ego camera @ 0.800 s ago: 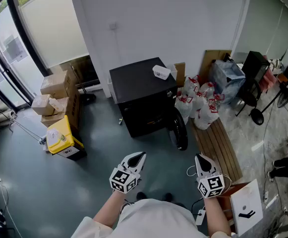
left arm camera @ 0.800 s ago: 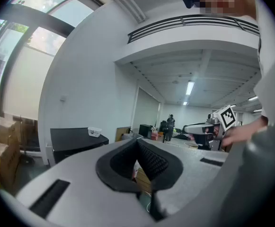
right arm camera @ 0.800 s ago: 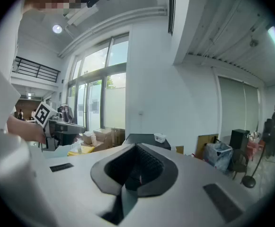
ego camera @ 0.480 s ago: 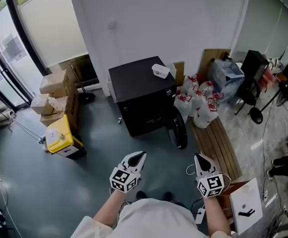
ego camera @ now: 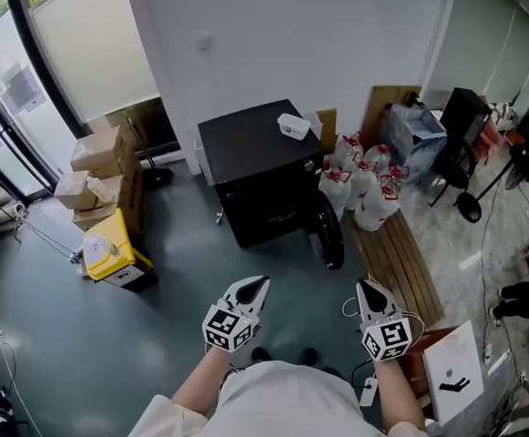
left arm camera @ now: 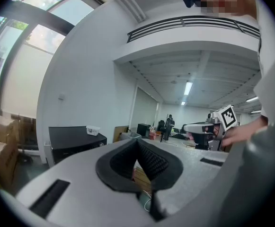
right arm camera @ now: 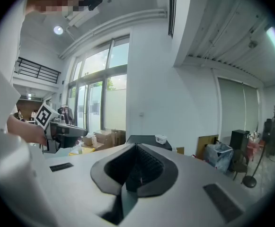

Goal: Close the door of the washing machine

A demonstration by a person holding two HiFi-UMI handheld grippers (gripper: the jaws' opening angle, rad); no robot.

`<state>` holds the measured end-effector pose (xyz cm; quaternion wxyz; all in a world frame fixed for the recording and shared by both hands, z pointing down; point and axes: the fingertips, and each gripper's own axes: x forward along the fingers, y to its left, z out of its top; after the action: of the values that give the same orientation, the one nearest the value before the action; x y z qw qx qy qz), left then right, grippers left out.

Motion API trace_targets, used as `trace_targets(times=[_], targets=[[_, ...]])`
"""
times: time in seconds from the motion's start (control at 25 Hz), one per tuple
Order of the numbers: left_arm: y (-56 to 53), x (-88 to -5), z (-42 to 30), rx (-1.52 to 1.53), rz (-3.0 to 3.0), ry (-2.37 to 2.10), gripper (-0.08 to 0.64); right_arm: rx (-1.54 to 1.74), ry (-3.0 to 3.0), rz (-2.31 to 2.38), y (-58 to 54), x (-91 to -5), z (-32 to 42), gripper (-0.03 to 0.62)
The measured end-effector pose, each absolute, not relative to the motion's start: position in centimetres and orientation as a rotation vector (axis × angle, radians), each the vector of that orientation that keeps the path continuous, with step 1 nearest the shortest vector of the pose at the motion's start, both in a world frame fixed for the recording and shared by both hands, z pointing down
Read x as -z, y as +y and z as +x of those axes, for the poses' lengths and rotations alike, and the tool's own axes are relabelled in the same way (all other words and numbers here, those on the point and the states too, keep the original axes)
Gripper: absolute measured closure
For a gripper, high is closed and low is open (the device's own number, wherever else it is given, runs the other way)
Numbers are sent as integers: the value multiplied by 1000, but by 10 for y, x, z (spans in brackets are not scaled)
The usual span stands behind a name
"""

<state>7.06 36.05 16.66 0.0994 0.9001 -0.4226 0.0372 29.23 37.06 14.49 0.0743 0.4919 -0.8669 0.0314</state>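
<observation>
The black washing machine (ego camera: 255,153) stands against the white wall, with a small white container (ego camera: 293,127) on its top. Its round dark door (ego camera: 328,235) hangs open at the front right corner. Both grippers are held close to the person's body, well short of the machine. My left gripper (ego camera: 259,283) is shut with nothing in it, its pads meeting in the left gripper view (left arm camera: 137,143). My right gripper (ego camera: 366,287) is likewise shut and empty (right arm camera: 137,148). The machine shows small and far off in both gripper views (left arm camera: 73,138) (right arm camera: 149,139).
Cardboard boxes (ego camera: 96,167) and a yellow box (ego camera: 109,248) stand on the floor to the left. White and red bags (ego camera: 364,189), a slatted wooden board (ego camera: 396,262) and a black chair (ego camera: 460,126) crowd the right. A white box (ego camera: 451,376) sits by my right hand.
</observation>
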Motion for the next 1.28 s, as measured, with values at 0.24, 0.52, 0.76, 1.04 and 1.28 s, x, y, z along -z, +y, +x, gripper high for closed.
trace_targets(times=[0.24,0.52,0.76,1.04,1.28], targets=[[363,-171,60,-118,2668,-1233,554,-99,-2578,1481,375,-151,279,557],[363,-175,40,-121,2678,-1209,554,-146,-2557,1504,377,-159,263,479],[364,-184,21,-129,2684,-1175,554,-146,-2535,1514,380,-167,243,456],[360,-192,-3,-133,2686,-1147,554,-170,-2502,1554,381,-175,227,436],[354,-200,-15,-139,2676,-1134,554,-188,-2478,1566,375,-186,220,436]])
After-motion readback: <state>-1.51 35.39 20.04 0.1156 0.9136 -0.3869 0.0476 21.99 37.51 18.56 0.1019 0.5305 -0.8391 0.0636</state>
